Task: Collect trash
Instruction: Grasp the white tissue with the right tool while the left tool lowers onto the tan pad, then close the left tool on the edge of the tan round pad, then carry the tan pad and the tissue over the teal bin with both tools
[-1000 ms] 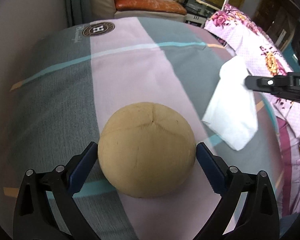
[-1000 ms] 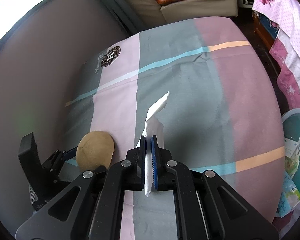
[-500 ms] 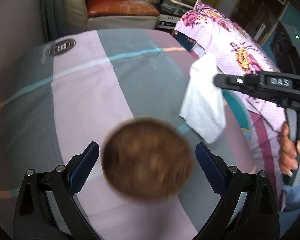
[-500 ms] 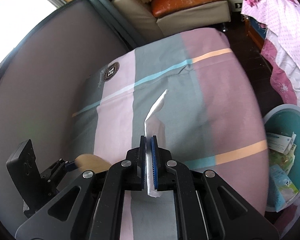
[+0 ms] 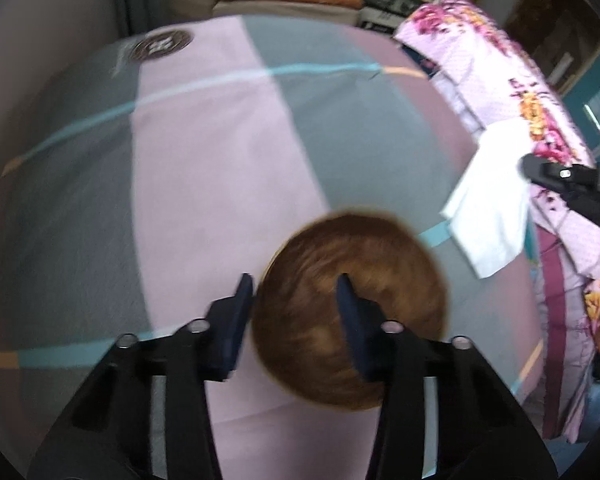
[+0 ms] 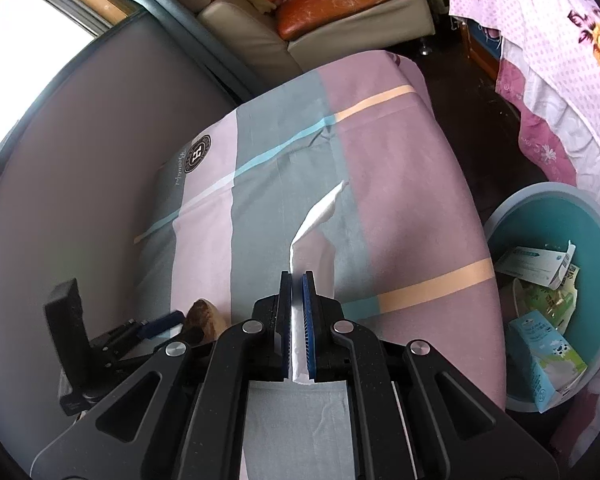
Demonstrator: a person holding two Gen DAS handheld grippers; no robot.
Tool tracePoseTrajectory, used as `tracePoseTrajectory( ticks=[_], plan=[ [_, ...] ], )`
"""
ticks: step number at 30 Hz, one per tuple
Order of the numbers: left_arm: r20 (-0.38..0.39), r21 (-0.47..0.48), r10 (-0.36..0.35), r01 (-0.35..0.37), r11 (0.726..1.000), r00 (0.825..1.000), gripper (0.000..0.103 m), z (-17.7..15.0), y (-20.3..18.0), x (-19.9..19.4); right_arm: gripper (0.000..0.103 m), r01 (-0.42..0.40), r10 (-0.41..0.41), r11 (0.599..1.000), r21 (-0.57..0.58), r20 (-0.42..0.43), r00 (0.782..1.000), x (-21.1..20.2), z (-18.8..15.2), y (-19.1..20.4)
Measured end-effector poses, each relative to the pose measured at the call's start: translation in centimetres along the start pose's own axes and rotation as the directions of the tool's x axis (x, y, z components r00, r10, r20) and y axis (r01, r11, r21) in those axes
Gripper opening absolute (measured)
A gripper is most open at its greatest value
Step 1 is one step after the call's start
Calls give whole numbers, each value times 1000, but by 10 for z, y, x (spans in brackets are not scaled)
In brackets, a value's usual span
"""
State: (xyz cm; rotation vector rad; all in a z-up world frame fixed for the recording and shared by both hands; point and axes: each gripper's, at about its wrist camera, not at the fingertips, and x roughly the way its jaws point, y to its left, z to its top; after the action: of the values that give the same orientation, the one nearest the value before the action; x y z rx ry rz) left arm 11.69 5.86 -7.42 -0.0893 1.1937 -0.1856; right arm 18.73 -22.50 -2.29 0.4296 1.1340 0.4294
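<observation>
Tissue (image 6: pixel 314 236): one, clamped in right fingers (image 6: pixel 298 320); left fingers (image 5: pixel 296 300) closing on one brown shell (image 5: pixel 380 280).

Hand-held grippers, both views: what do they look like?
The left hand-held gripper has a matte black frame with silver bolts and dark blue finger pads. The right hand-held gripper matches it: angular black arms with triangular cut-outs, round silver bolts and ribbed bright blue pads. No cables or sleeves show.

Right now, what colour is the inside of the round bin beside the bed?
Teal inside the round bin, with a grey rim; clearest in the right wrist view.
</observation>
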Motion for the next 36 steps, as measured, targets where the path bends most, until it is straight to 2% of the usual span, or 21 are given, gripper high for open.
tracePoseTrajectory(
  ticks=[2,3,4,6,7,8,10,12,14,17,19,20,21,22,24,28,36],
  plan=[
    [-16,-35,-13,12,999,1000,32,-4,7,1,6,-1,1,1000,2,1,1000,0,-1,-1],
    [-19,-48,-23,22,999,1000,26,-5,8,2,6,0,0,1000,3,1,1000,0,-1,-1],
    [-19,-50,-30,29,998,999,24,-7,6,2,6,0,0,1000,4,2,1000,0,-1,-1],
    [-27,-26,-46,45,999,999,23,-10,-3,3,6,-1,1,1000,11,4,1000,-2,-2,-3],
    [-35,-6,-28,28,1000,999,23,-11,-7,4,6,-1,1,1000,12,5,1000,-2,-3,-3],
    [-51,0,2,-2,1000,999,29,-12,-7,7,6,-2,2,1000,15,7,1000,-5,-4,-4],
    [-44,-54,-23,20,998,999,39,-12,0,7,6,0,0,1000,13,10,1000,-7,-6,-4],
    [-34,-93,-64,60,994,997,60,-11,5,6,6,4,-4,1000,8,10,1000,-10,-8,-5],
    [-24,-95,-33,31,995,999,60,-8,2,7,6,3,-3,1000,12,14,1000,-13,-9,-7],
    [-15,-102,-33,31,994,999,60,-2,-1,11,6,0,0,1000,18,21,1000,-15,-9,-10],
    [-6,-88,-43,42,995,999,54,2,-8,12,6,0,0,1000,19,24,1000,-17,-10,-12],
    [-1,-71,-38,38,997,999,34,3,-13,13,6,0,0,1000,21,25,1000,-17,-10,-13],
    [-9,-55,-39,38,998,999,22,5,-19,16,6,0,0,1000,23,25,1000,-18,-10,-14],
    [-6,-54,-30,30,998,1000,18,7,-23,17,6,0,0,1000,26,26,1000,-18,-9,-16],
    [33,-36,15,-14,999,999,12,9,-32,11,6,2,-3,999,32,34,999,-21,-8,-20],
    [108,49,79,-84,995,991,9,13,-62,-6,6,-6,3,999,47,52,999,-26,-7,-29],
    [147,149,53,-75,986,988,9,21,-112,-26,6,-28,17,995,95,116,993,-53,-6,-59]
  ],
)
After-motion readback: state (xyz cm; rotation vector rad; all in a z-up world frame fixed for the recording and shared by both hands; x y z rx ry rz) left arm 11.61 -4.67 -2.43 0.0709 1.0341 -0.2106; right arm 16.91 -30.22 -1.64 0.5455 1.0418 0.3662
